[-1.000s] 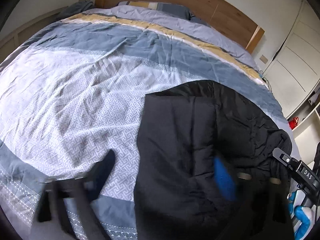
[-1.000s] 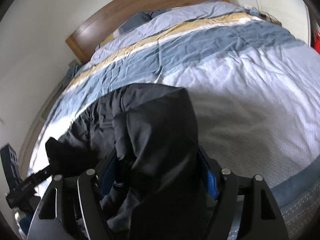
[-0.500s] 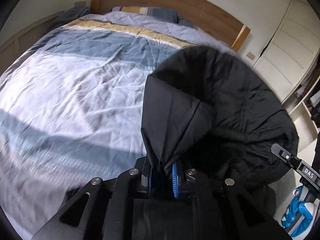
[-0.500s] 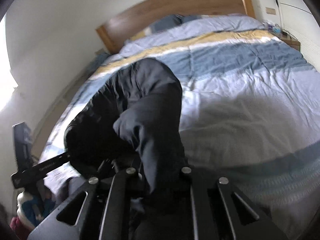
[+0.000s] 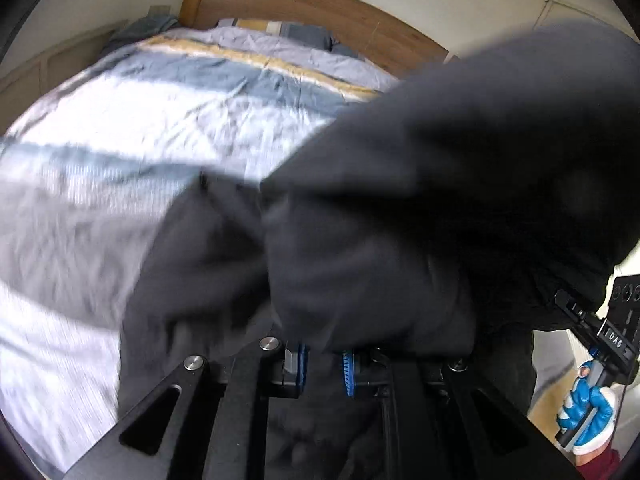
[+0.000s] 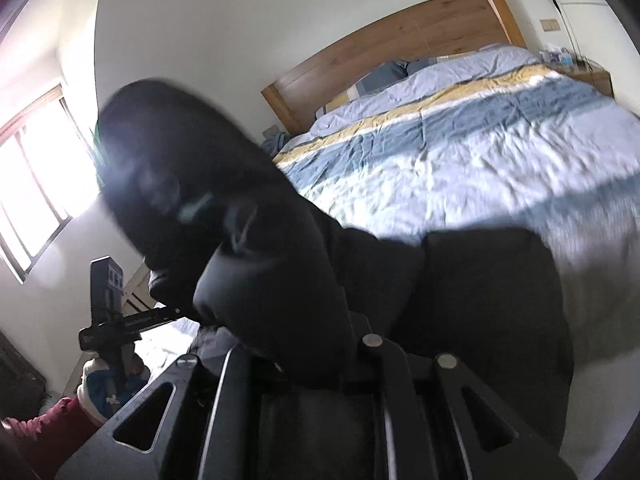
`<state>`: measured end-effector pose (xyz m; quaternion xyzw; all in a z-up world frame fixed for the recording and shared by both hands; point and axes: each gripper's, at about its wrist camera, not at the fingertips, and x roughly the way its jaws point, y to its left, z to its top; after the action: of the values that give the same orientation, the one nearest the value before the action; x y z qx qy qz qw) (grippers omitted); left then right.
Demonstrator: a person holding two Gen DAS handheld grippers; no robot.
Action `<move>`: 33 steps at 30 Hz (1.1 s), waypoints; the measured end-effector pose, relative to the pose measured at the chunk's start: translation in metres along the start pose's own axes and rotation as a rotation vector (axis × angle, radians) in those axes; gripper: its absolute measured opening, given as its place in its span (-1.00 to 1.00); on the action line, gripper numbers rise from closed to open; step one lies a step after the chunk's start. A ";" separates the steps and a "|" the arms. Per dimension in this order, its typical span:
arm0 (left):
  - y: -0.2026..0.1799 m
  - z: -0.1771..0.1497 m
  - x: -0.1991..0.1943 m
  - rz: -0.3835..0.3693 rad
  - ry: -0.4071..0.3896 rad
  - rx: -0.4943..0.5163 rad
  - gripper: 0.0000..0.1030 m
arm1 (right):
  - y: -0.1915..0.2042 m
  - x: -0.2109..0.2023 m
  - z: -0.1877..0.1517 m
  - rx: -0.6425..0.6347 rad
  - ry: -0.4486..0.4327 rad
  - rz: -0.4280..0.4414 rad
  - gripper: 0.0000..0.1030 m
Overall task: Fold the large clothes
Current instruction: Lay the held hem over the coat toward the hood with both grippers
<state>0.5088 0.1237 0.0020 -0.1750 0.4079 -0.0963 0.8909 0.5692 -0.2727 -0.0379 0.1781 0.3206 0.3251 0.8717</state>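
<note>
A large black padded jacket (image 5: 420, 208) hangs lifted above the bed and fills much of both views; it also shows in the right wrist view (image 6: 264, 248). My left gripper (image 5: 323, 364) is shut on a fold of the jacket, blue pads pinching the cloth. My right gripper (image 6: 308, 364) is shut on another edge of the jacket; its fingertips are buried under the fabric. Each gripper shows in the other's view, held by a blue-gloved hand (image 5: 588, 408).
The bed (image 5: 160, 120) has a blue, white and yellow striped duvet and a wooden headboard (image 6: 400, 36). A window (image 6: 32, 184) is on the wall at left. White cupboard doors (image 5: 560, 12) stand at the right.
Both grippers closed on the jacket and lifted it off the bed. It now hangs higher and nearer the cameras than half a second ago.
</note>
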 end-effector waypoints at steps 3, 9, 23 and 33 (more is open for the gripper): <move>0.016 -0.028 0.010 -0.010 0.035 -0.047 -0.73 | -0.017 0.006 -0.033 0.025 0.043 -0.033 -0.75; 0.019 -0.052 0.025 0.024 0.057 -0.068 -0.73 | -0.042 0.020 -0.067 0.091 0.078 -0.067 -0.75; 0.011 -0.058 0.010 0.101 0.079 -0.121 -0.35 | -0.019 -0.002 -0.073 0.046 0.193 -0.243 -0.11; 0.027 -0.079 -0.046 0.142 0.057 -0.144 -0.08 | -0.008 -0.073 -0.093 0.098 0.176 -0.336 -0.11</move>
<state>0.4196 0.1451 -0.0245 -0.2066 0.4503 -0.0083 0.8686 0.4672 -0.3192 -0.0778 0.1353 0.4360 0.1735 0.8726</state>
